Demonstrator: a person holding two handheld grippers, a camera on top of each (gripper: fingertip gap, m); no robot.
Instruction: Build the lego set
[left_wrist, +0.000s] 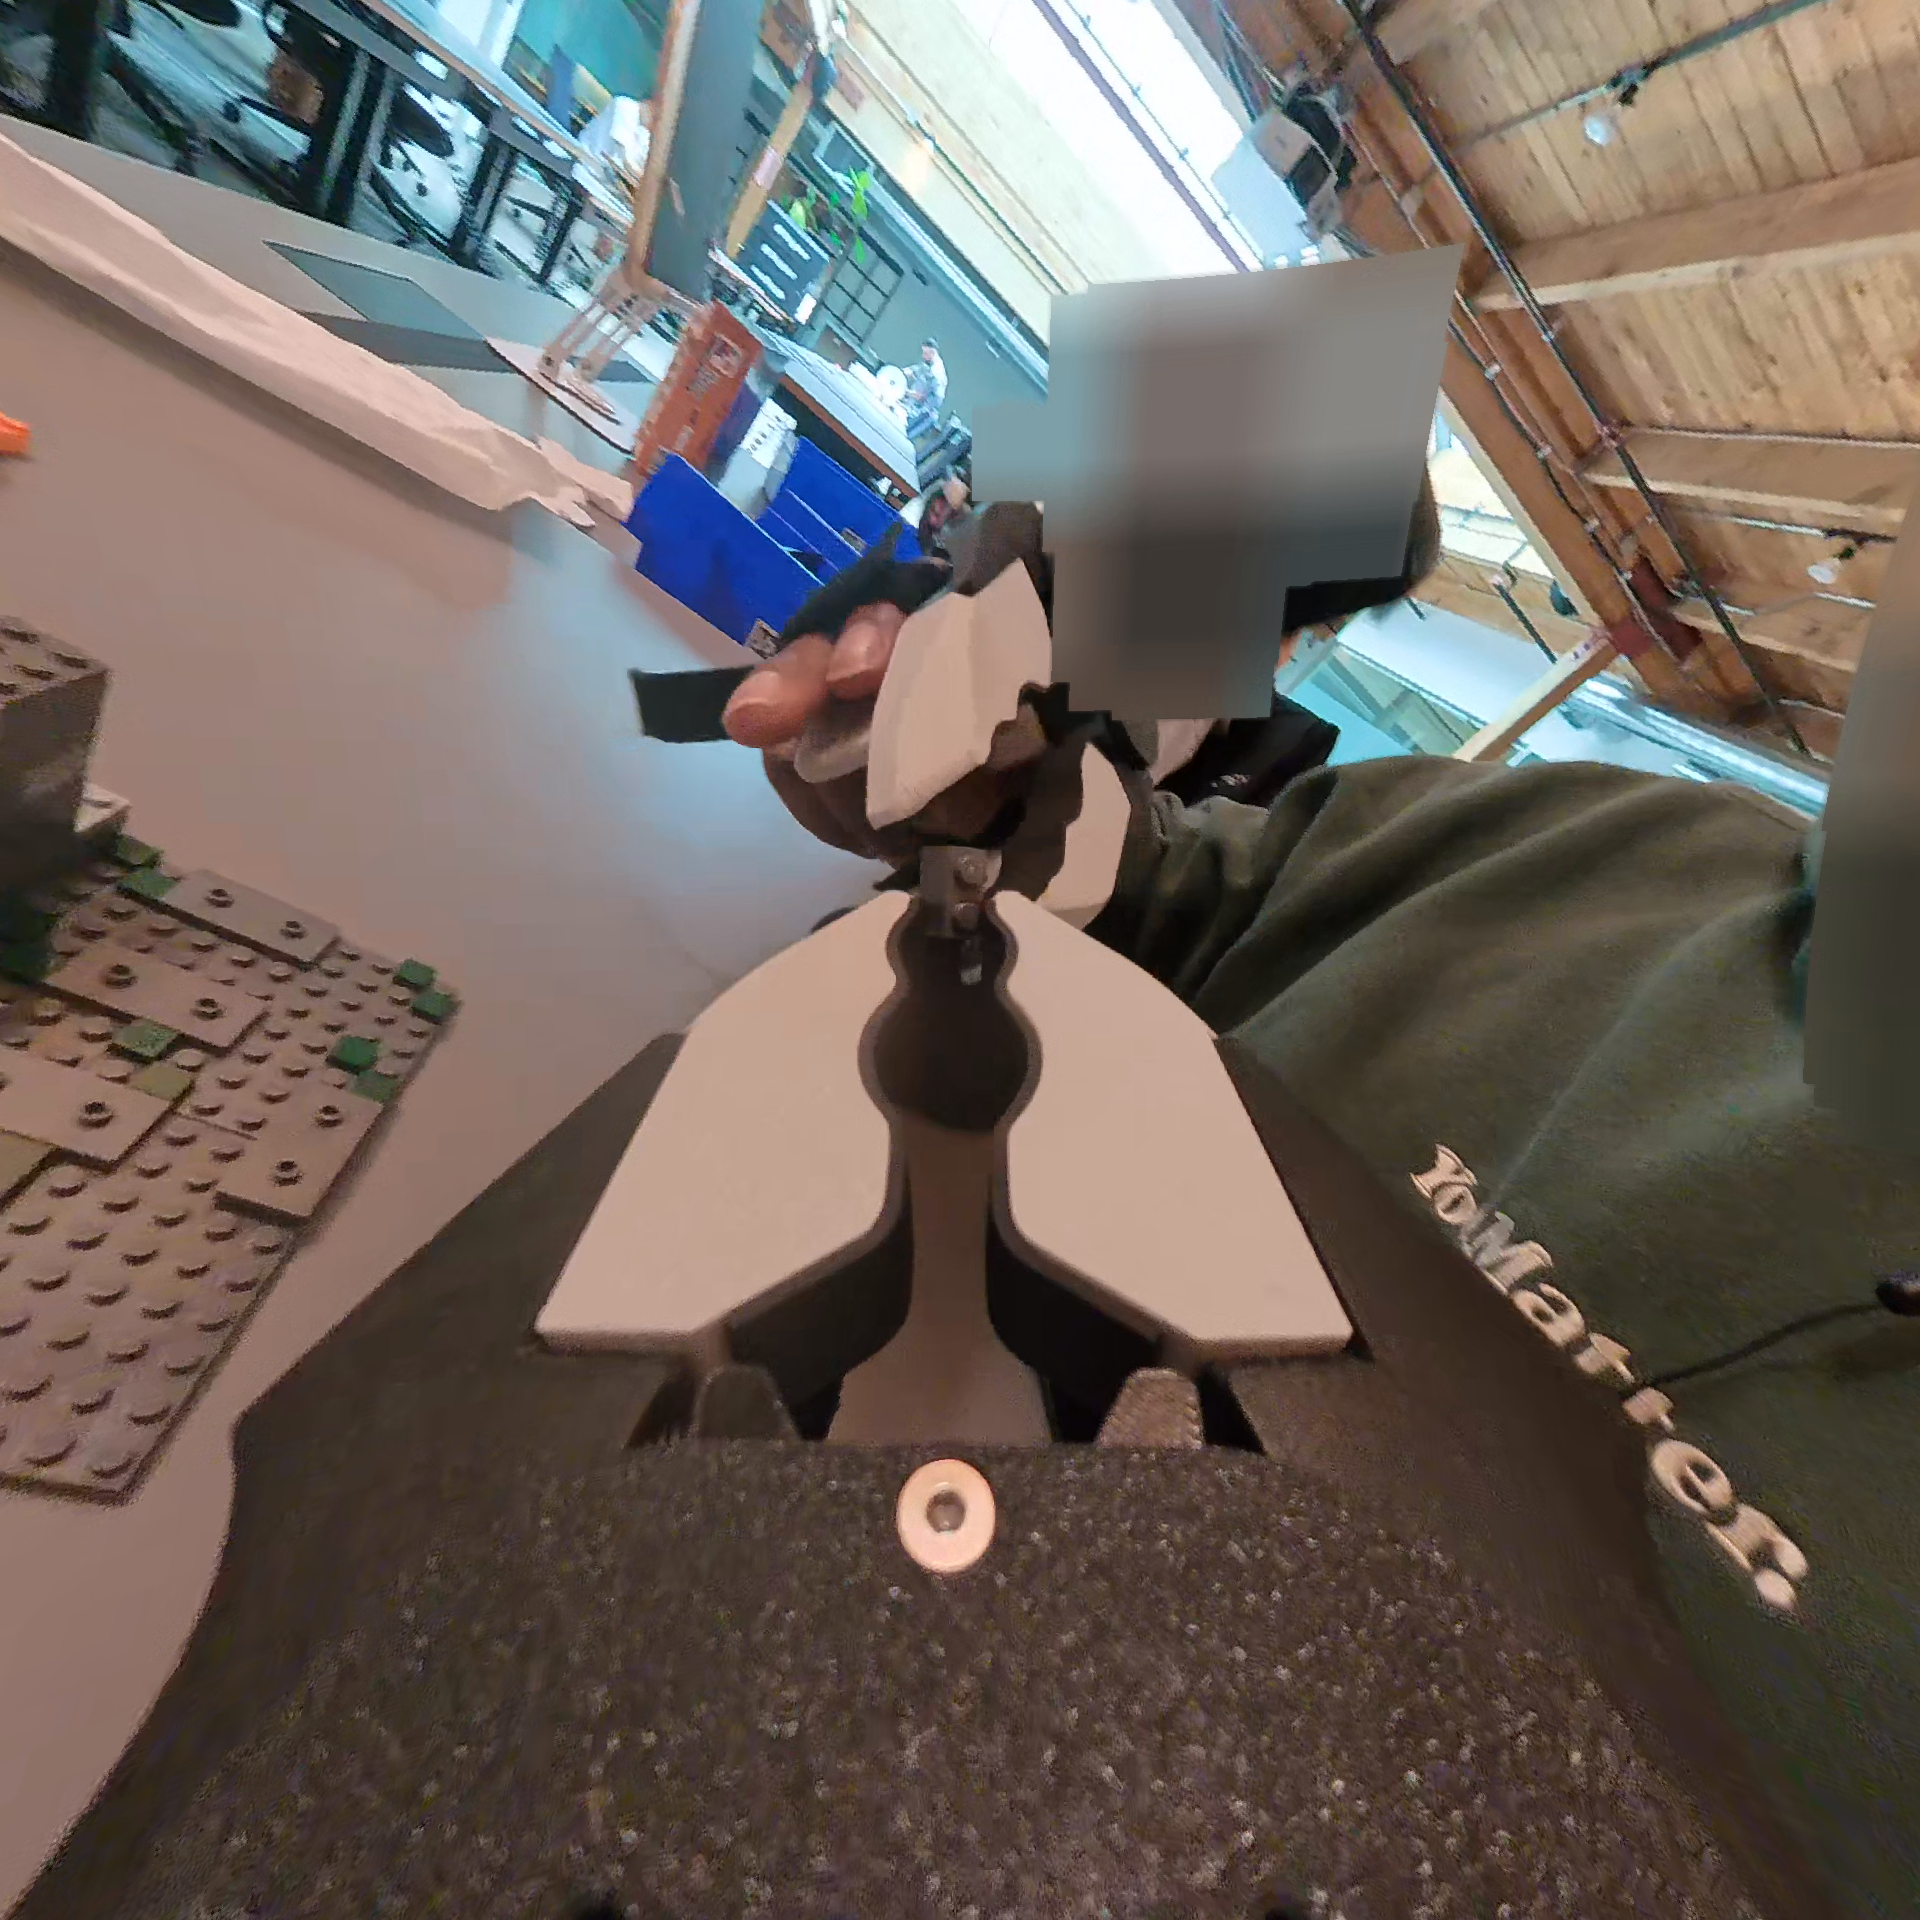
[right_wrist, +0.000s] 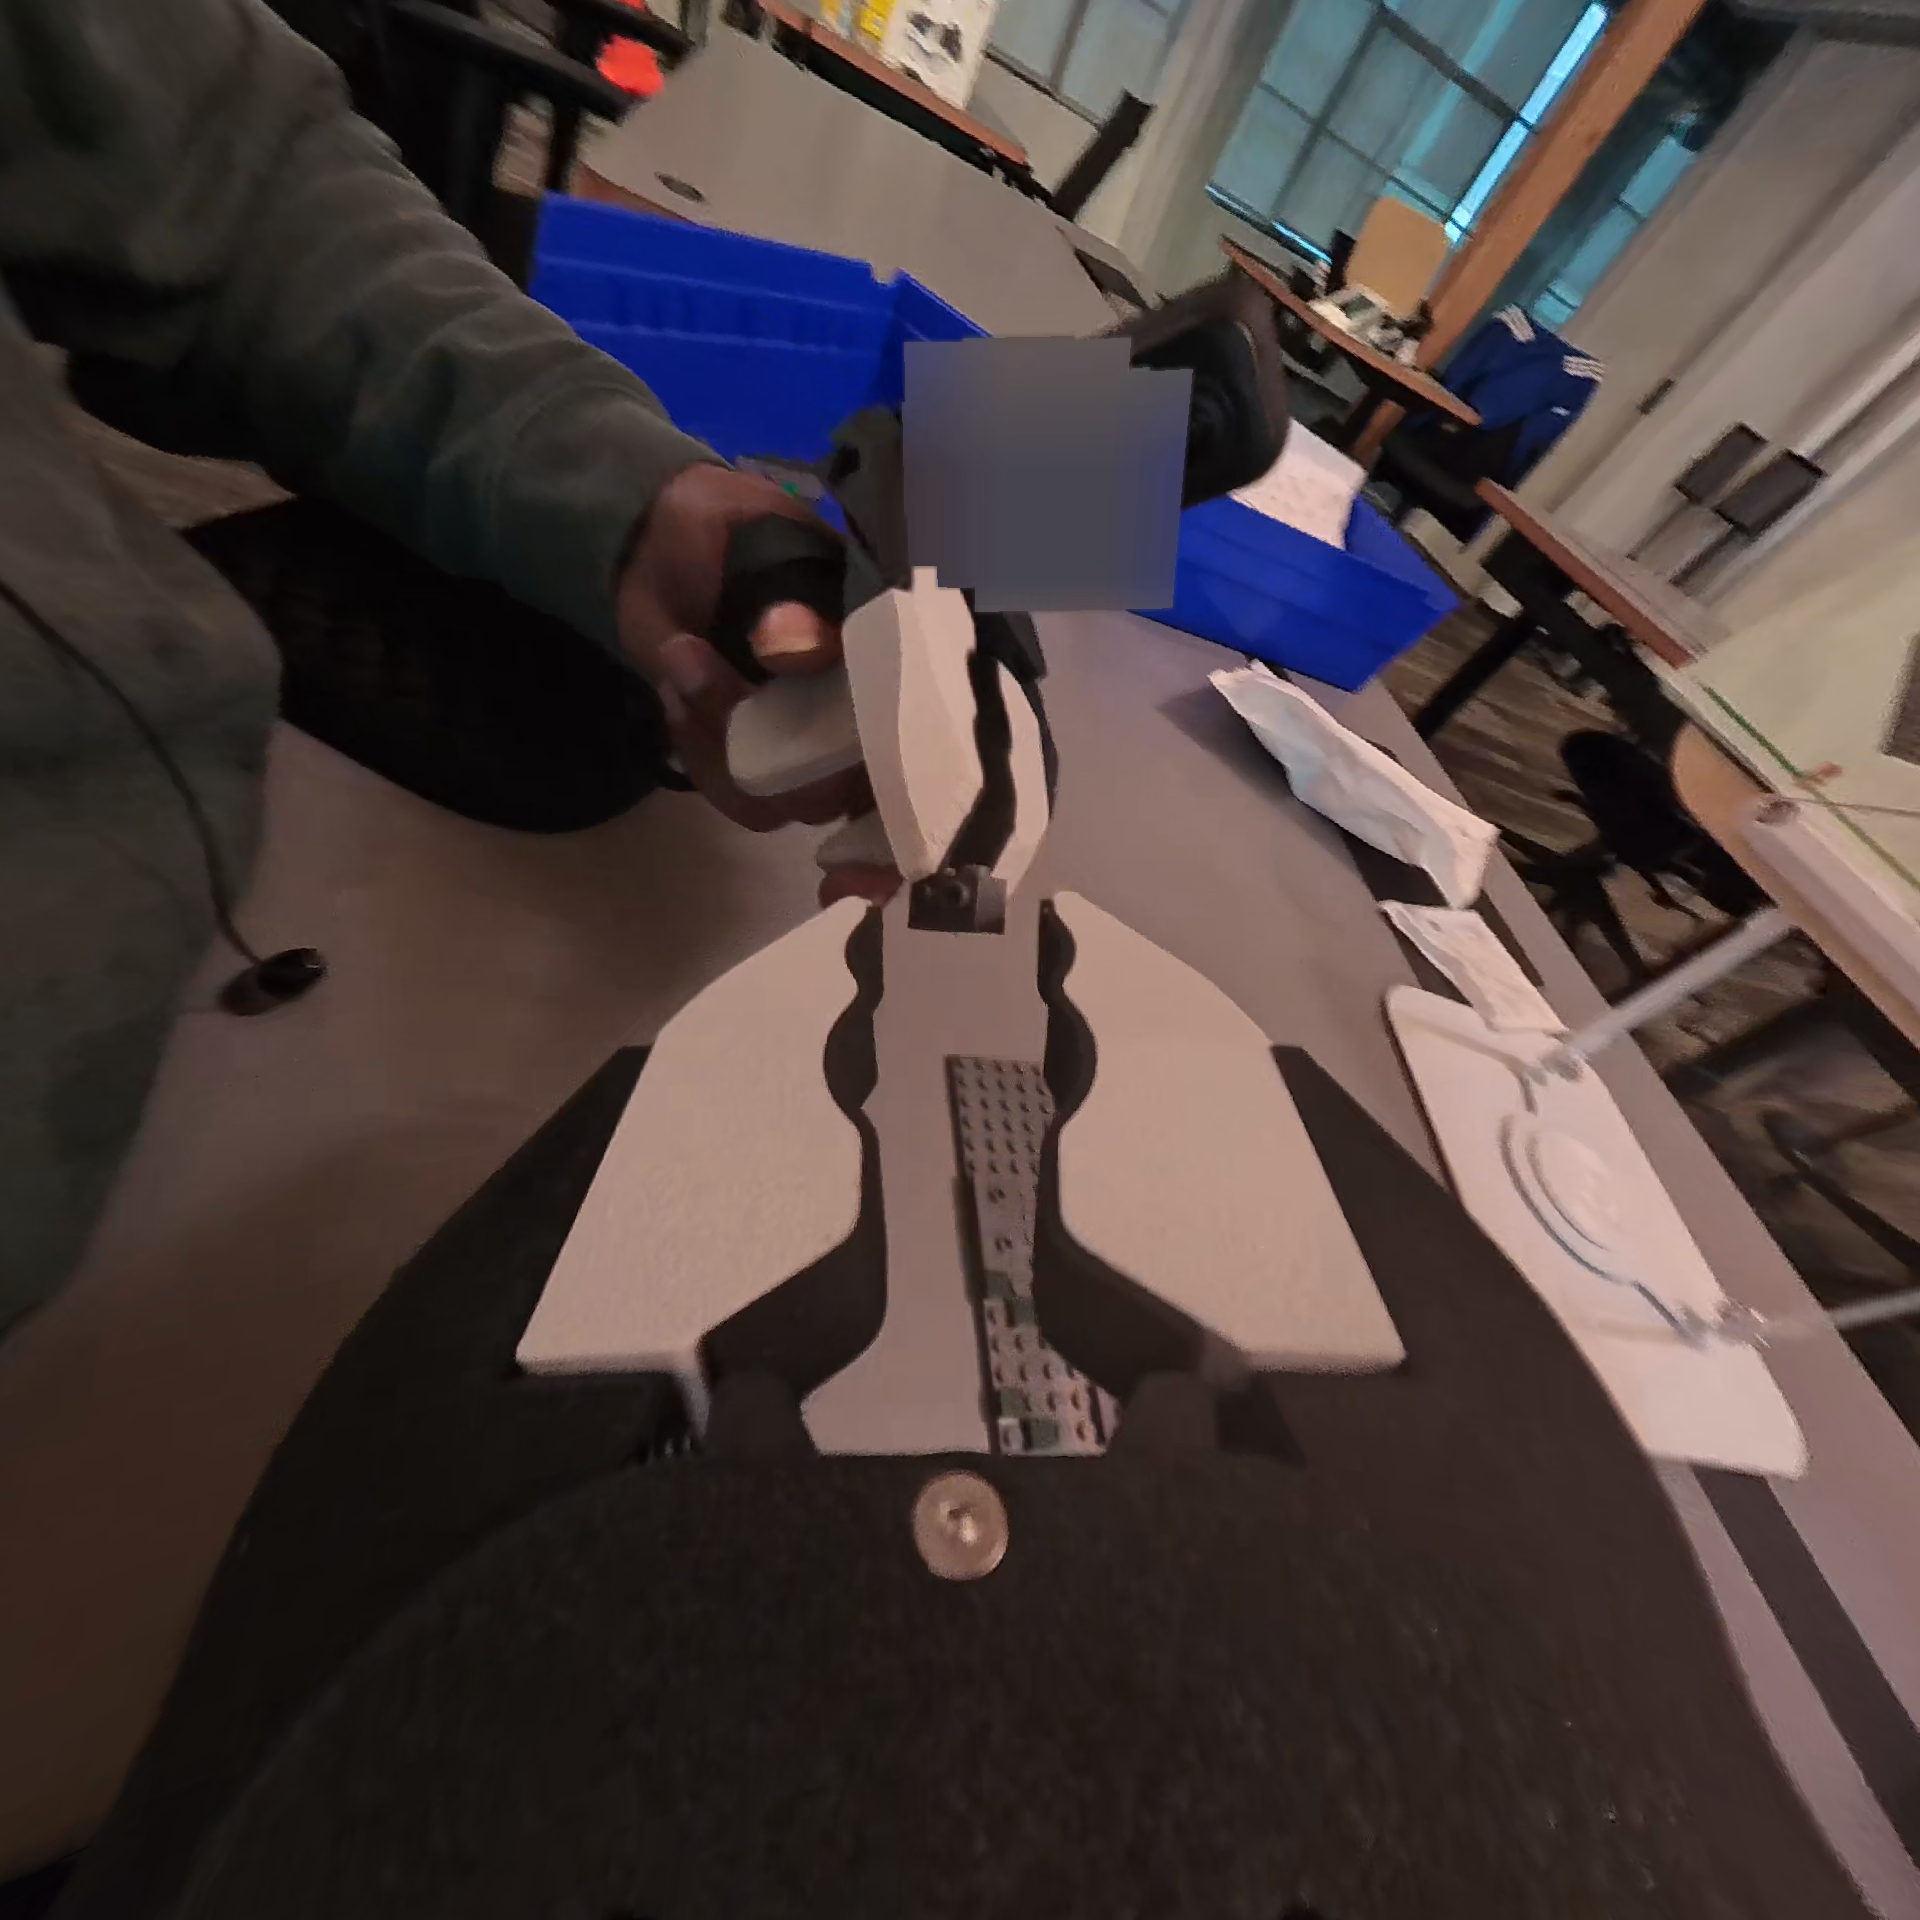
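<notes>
Small grey brick (right_wrist: 956, 902) pinched in left tongs (left_wrist: 956, 902), before parted right tongs (right_wrist: 956, 914)

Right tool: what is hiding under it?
Through the gap of the open right tool, a strip of grey studded Lego plate shows, lying on the table. The tool's white fingers cover the rest of the plate.

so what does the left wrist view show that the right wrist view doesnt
Only the left wrist view: the wooden plank ceiling and the left gripper from behind, shut on a small grey lego piece.

Only the right wrist view: a flat white tray, a blue jacket and the open right gripper from behind, its fingers either side of that piece.

Both: the piece, the grey studded lego baseplate and the blue plastic bins.
</notes>
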